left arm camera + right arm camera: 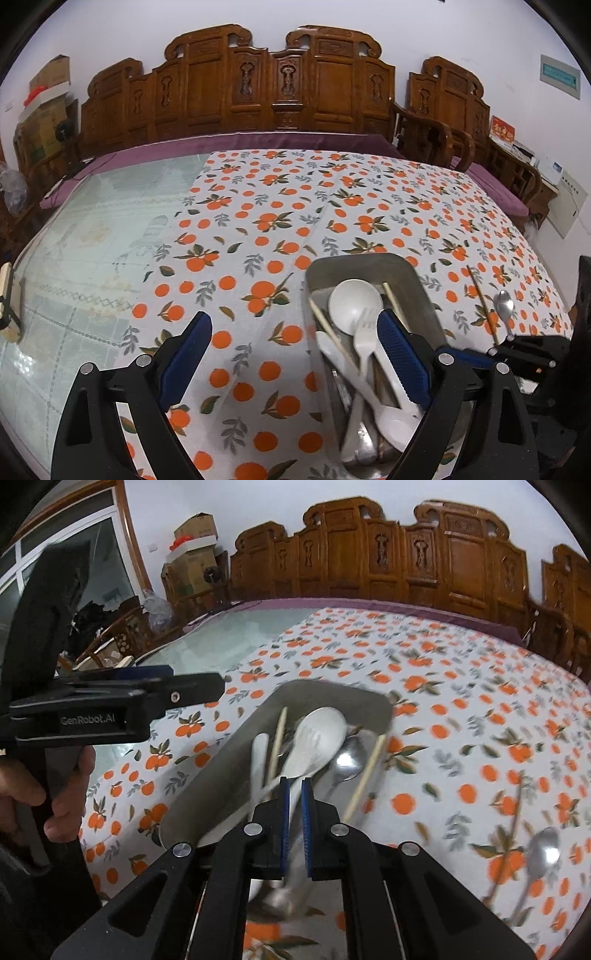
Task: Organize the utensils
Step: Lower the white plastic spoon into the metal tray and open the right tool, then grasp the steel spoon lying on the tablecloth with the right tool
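My right gripper (294, 794) pinched the ladle (319, 738) handle over the tray (221, 760); my left gripper (295, 332) stood spread; a spoon (543, 853) lay at 4 o'clock.

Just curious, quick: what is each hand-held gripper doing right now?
Left hand-held gripper: open, holding nothing.
Right hand-held gripper: shut on the big spoon.

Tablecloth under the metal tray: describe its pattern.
White tablecloth printed with orange fruits and grey-green leaves; clearest in the left wrist view.
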Available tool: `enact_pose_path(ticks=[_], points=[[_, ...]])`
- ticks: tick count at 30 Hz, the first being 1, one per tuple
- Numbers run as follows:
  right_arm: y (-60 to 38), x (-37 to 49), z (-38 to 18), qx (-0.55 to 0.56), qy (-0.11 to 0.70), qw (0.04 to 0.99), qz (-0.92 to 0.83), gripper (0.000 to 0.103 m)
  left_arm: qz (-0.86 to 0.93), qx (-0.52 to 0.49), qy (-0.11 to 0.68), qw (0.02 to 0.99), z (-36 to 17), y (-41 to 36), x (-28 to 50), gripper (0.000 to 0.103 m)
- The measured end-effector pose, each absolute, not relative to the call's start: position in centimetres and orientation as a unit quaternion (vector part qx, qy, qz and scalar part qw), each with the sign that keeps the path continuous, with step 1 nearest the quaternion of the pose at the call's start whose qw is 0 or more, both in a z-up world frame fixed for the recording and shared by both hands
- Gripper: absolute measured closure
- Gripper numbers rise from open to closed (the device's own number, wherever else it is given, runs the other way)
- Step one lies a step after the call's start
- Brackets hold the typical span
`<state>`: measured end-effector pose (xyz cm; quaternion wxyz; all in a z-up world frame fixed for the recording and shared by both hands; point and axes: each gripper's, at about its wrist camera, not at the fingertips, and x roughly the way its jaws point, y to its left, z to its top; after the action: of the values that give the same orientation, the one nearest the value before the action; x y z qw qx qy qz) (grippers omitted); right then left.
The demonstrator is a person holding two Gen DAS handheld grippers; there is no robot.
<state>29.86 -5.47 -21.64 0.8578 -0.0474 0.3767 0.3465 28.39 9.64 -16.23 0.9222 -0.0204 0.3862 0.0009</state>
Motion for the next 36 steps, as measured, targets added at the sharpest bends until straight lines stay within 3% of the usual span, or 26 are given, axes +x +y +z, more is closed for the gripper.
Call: enact_pose_path(ticks=[2,5,9,16,18,27,36], points=[[-6.7,29.8,-20.9,-0.053,0.367,0.865,0.338,0.094,-0.005,-0.02,0.383,0.923,-16.1,9.0,28.3,0.016],[-9.0,29.7,-19.5,-0.055,0.346,0.878,0.325,0.073,-0.016,-0.021,0.38,0.925,-16.1,8.0,28.3,0.016],[-11.7,30.0,-18.2,-0.044,0.334,0.891,0.305,0.062,-0.031,-0.026,0.374,0.927,-16.2,6.6,28.1,0.01],[-16.1,30.6,-17.4,-0.038,0.325,0.91,0.256,0.05,-0.053,-0.012,0.366,0.929,-16.4,4.0,27.7,0.008],[-17.2,30.6,-17.5,-0.04,0.325,0.913,0.243,0.042,-0.058,-0.011,0.365,0.929,-16.5,3.4,27.6,0.008],[-23.2,31.2,-18.6,-0.046,0.349,0.923,0.157,0.039,-0.086,-0.003,0.368,0.926,-16.9,0.9,27.1,0.008],[-22.9,33.0,-24.5,-0.059,0.431,0.889,0.141,0.039,-0.108,0.008,0.374,0.921,-17.5,-1.3,26.4,0.008]])
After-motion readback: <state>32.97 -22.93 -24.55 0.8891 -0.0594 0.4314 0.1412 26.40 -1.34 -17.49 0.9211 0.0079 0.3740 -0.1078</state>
